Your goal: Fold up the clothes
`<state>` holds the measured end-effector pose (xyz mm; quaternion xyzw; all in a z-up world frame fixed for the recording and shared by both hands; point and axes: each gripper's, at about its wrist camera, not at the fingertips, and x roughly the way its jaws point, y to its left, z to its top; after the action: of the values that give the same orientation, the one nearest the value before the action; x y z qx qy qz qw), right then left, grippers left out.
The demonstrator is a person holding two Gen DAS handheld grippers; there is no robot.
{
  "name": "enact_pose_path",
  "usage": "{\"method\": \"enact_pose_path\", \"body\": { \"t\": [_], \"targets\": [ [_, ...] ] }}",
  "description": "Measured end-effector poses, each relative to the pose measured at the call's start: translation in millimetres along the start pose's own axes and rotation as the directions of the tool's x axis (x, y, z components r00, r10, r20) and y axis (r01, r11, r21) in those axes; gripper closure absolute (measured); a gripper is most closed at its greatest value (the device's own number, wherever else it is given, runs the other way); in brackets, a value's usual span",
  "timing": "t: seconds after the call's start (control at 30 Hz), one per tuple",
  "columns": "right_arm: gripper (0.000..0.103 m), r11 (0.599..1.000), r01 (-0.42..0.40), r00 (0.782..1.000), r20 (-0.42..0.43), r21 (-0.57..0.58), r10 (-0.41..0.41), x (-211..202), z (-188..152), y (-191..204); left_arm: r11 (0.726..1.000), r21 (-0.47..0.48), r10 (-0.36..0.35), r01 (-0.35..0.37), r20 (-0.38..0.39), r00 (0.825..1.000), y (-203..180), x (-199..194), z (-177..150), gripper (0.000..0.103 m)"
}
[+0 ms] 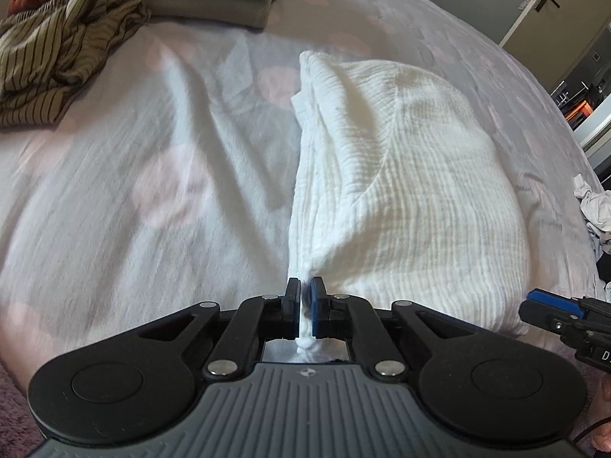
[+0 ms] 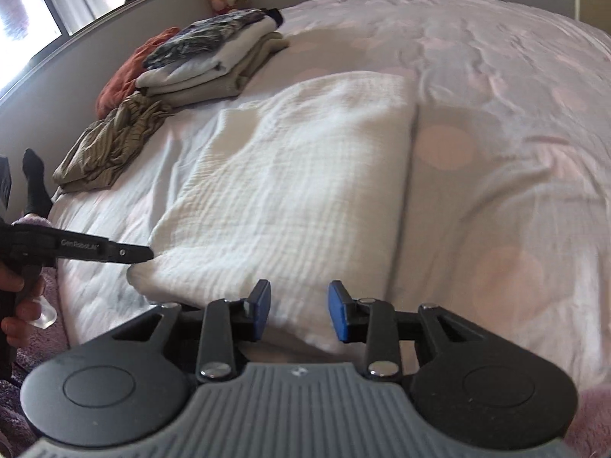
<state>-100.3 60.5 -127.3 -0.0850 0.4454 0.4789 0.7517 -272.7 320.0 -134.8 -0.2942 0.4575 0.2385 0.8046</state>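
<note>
The left gripper (image 1: 304,307), at the lower centre of the left wrist view, is clamped on a pinch of the white crinkled garment (image 1: 401,175), a wisp of cloth showing between its blue pads. The right gripper (image 2: 299,315), at the lower centre of the right wrist view, stands with its jaws parted above the garment's near edge, and nothing is pressed between its pads.

The garment lies on the bed cover (image 2: 515,122), filling the middle of both frames. It appears already doubled into a rough rectangle, with one straight edge on the right of the right wrist view; its near left corner is bunched where the left gripper holds it. By this showing the fold is partly made, and at least one further fold and the stacking remain.

In the upper left of both views sits a pile of folded clothes (image 2: 214,68), evidently finished. Beside it a striped olive garment (image 1: 57,57) and a rust-red garment (image 2: 122,76) lie crumpled, apparently still to be folded.

No container is visible in either view.
</note>
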Motion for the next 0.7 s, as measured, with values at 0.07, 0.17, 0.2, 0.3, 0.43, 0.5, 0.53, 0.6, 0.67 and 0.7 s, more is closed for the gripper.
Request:
{"method": "enact_pose_path", "body": {
  "t": [0.07,0.17,0.2,0.3,0.43,0.5,0.53,0.6,0.67,0.7],
  "targets": [
    [0.061,0.997,0.009,1.0,-0.016,0.071,-0.008,0.4,-3.6,-14.4,1.0,-0.018,0.023,-0.023,-0.023,0.999,5.3,9.3,-5.7,0.1],
    [0.053,0.984,0.005,0.999,-0.037,0.181,0.002,1.7,-7.2,-33.1,0.998,-0.067,0.007,-0.009,-0.031,1.0,15.9,12.8,-11.8,0.1],
    [0.051,0.979,0.001,0.999,-0.034,0.206,0.006,0.8,-8.0,-36.7,0.997,-0.081,-0.002,0.0,-0.027,1.0,18.5,9.1,-11.4,0.1],
    [0.046,0.98,0.009,1.0,-0.026,0.199,-0.004,-1.4,-7.7,-36.3,0.995,-0.103,0.006,-0.007,-0.005,1.0,21.9,-4.9,-11.7,0.097],
    [0.046,0.981,0.008,1.0,-0.018,0.194,-0.004,-2.8,-8.9,-34.7,0.986,-0.164,-0.004,0.012,0.05,0.999,27.4,-27.0,-11.1,0.085],
    [0.046,0.974,-0.007,1.0,-0.011,0.227,0.01,-4.6,-6.8,-40.1,0.985,-0.17,-0.011,0.026,0.089,0.996,26.6,-37.7,-5.6,0.084],
    [0.045,0.97,-0.014,1.0,-0.008,0.243,0.016,-5.3,-5.3,-42.8,0.985,-0.169,-0.021,0.039,0.109,0.994,26.0,-41.9,-0.9,0.082],
    [0.044,0.962,-0.019,1.0,-0.003,0.274,0.021,-5.7,1.4,-48.6,0.987,-0.149,-0.039,0.061,0.15,0.988,19.4,-47.4,10.7,0.061],
    [0.036,0.958,-0.024,1.0,0.009,0.285,0.022,-6.0,10.2,-52.7,0.99,-0.116,-0.056,0.08,0.192,0.98,10.9,-51.8,23.4,0.048],
    [0.034,0.957,-0.026,1.0,0.015,0.288,0.023,-6.2,14.8,-54.5,0.993,-0.09,-0.062,0.082,0.206,0.977,6.2,-52.7,31.2,0.048]
  ]
}}
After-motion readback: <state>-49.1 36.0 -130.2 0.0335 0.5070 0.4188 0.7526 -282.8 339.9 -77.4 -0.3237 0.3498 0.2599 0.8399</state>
